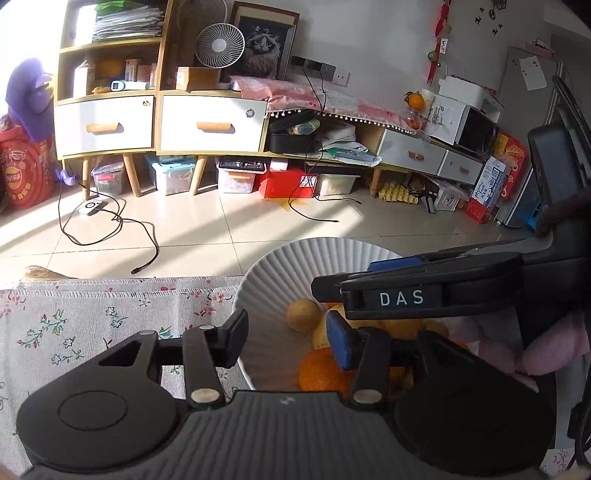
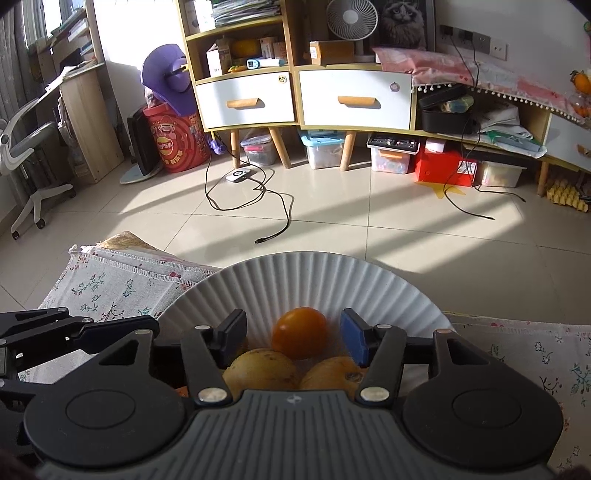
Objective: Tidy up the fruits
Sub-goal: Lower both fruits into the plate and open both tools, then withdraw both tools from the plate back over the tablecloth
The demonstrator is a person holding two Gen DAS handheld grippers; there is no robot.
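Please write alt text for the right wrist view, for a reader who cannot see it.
The right gripper hangs open over a white ribbed bowl on a floral tablecloth, an orange fruit between its fingers and two yellower fruits nearer. Behind lie a sunlit tiled floor and cluttered shelves.

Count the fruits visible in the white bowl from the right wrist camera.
3. An orange one sits at the back, two yellowish ones in front, left and right. Others may hide beneath the open right claw.

Floral tablecloth (image 1: 92, 325), white fan (image 2: 352, 20), black cable (image 2: 273, 199), tiled floor (image 2: 369, 236)
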